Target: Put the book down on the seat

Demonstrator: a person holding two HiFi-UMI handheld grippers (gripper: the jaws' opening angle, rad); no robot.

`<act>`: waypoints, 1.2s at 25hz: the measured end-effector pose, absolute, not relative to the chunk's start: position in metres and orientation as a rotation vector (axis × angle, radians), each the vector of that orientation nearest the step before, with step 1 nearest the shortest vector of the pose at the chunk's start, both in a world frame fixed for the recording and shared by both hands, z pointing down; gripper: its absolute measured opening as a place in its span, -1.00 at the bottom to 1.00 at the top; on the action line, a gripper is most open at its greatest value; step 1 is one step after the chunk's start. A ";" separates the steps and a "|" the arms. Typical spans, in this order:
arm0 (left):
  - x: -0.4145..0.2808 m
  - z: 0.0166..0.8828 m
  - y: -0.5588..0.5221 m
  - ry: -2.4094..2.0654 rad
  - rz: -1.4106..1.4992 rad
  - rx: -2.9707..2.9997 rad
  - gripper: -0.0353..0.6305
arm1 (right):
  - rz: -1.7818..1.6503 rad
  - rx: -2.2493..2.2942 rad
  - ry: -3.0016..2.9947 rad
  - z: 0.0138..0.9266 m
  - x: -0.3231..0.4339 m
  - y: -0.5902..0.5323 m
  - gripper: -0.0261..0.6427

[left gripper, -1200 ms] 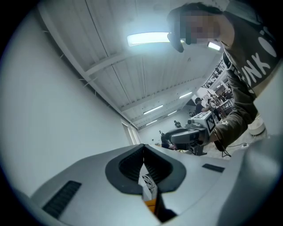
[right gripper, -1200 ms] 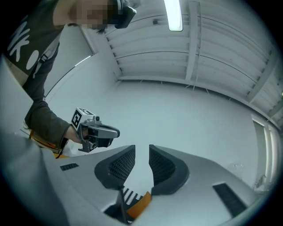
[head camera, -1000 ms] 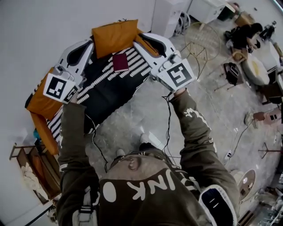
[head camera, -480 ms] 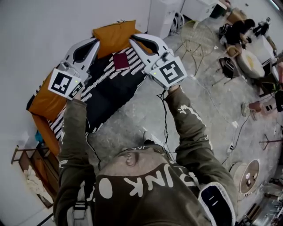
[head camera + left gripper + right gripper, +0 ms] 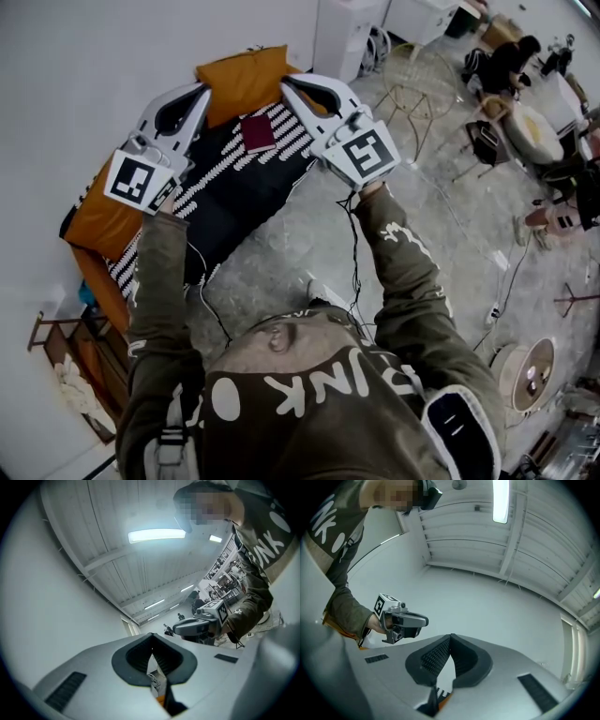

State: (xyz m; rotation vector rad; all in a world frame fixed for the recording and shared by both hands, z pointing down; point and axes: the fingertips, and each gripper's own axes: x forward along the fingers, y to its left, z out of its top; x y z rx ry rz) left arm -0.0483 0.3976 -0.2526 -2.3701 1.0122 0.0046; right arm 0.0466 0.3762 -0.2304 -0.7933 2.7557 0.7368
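So the dark red book [image 5: 257, 133] is lying flat on the seat [image 5: 220, 197], right on the black-and-white patterned cover and just below the orange cushion [image 5: 240, 79]. Nothing is touching it. In the head view it's sitting between the tips of the two grippers, which the person is holding out above the seat. The left gripper [image 5: 200, 91] is sitting fully closed, with its jaws pressed together and nothing in them. The right gripper [image 5: 289, 83] has just been closing and its jaws are meeting now too, also with nothing between them. Both gripper views are pointing up at the ceiling and the white wall, so neither one is catching the book, though each is showing the other gripper off to the side.
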 end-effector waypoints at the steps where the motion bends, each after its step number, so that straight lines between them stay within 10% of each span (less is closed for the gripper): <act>1: -0.048 -0.253 0.397 1.013 -0.001 -2.367 -0.88 | 0.739 -0.795 2.756 -0.231 0.048 0.375 -0.89; 30: -0.042 -0.253 0.401 1.017 -0.029 -2.358 -0.88 | 0.754 -0.786 2.761 -0.231 0.058 0.379 -0.89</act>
